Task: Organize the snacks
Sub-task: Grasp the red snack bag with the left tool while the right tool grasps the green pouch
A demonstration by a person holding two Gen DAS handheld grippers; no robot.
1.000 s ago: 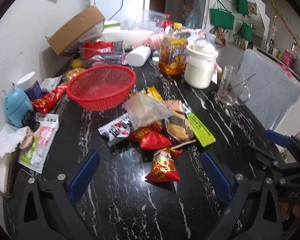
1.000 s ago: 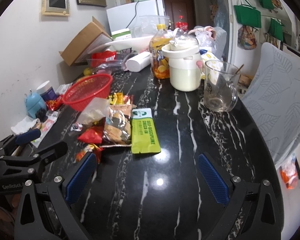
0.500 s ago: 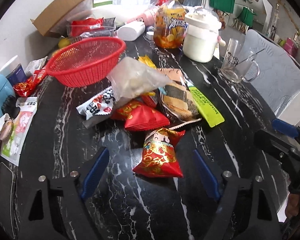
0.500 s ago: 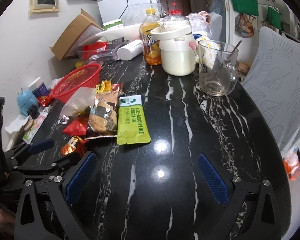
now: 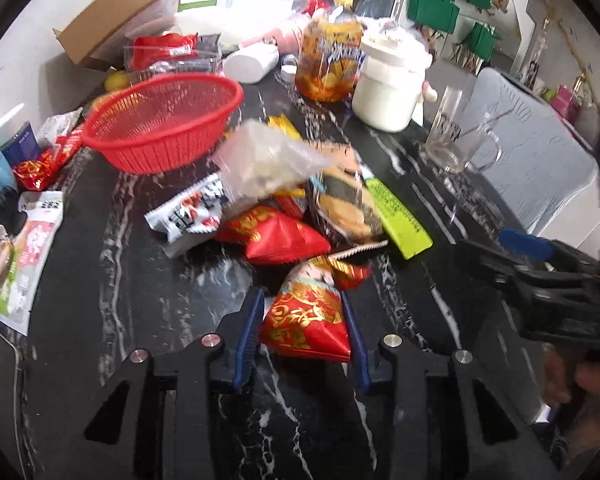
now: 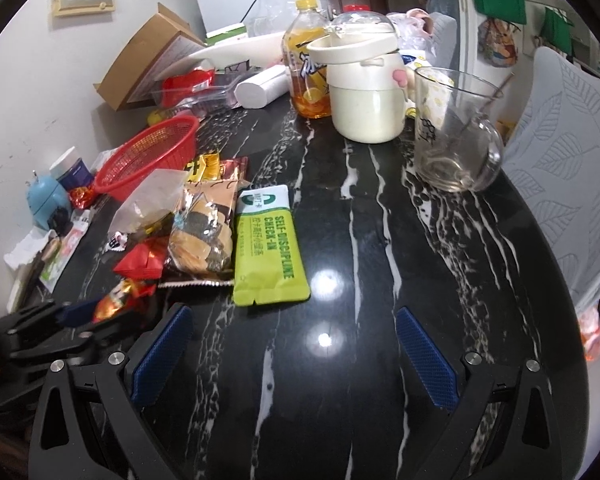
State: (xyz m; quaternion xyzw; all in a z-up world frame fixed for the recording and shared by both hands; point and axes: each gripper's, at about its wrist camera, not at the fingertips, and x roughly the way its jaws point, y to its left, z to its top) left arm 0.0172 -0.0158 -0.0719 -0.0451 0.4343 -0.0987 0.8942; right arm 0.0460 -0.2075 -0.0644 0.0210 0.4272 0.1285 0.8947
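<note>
A red and gold snack packet (image 5: pixel 304 320) lies on the black marble table (image 5: pixel 148 280), at the near edge of a pile of snacks. My left gripper (image 5: pixel 302 340) is closing on it, and both blue pads touch its sides. Behind it lie another red packet (image 5: pixel 280 236), a biscuit pack (image 5: pixel 344 204), a clear bag (image 5: pixel 264 160) and a lime-green pouch (image 6: pixel 268 248). A red mesh basket (image 5: pixel 160 120) stands empty at the back left. My right gripper (image 6: pixel 296 356) hangs open over bare table, just short of the green pouch. The left gripper (image 6: pixel 72 320) also shows in the right wrist view.
A glass mug (image 6: pixel 456 136), a white pot (image 6: pixel 368 92) and a bottle of orange drink (image 6: pixel 306 76) stand at the back. A cardboard box (image 5: pixel 116 12) leans on the wall. A blue gadget (image 6: pixel 46 200) and wrappers sit at the left edge. A grey chair (image 6: pixel 560 160) is on the right.
My left gripper has come down and forward onto the red and gold packet, and its jaws have narrowed from wide to either side of it. My right gripper has sunk towards the green pouch.
</note>
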